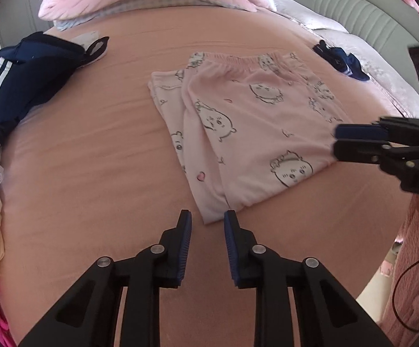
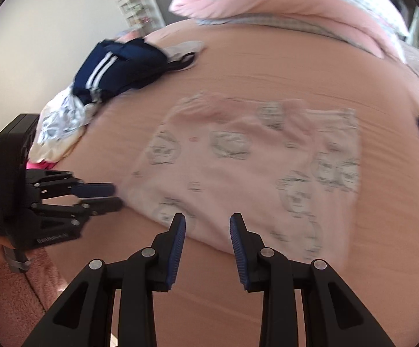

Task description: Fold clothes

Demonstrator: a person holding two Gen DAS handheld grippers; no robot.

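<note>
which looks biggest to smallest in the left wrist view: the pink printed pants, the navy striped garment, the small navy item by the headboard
1. pink printed pants, largest by far.
2. navy striped garment, cut off by the frame edge, so its full extent is unsure.
3. small navy item, clearly smallest, though it also lies farthest from the camera.

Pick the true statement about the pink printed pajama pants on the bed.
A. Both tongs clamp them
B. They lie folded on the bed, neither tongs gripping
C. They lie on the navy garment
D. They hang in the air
B: the pajama pants lie folded on the bed sheet; the left tongs and right tongs are open and empty.
</note>
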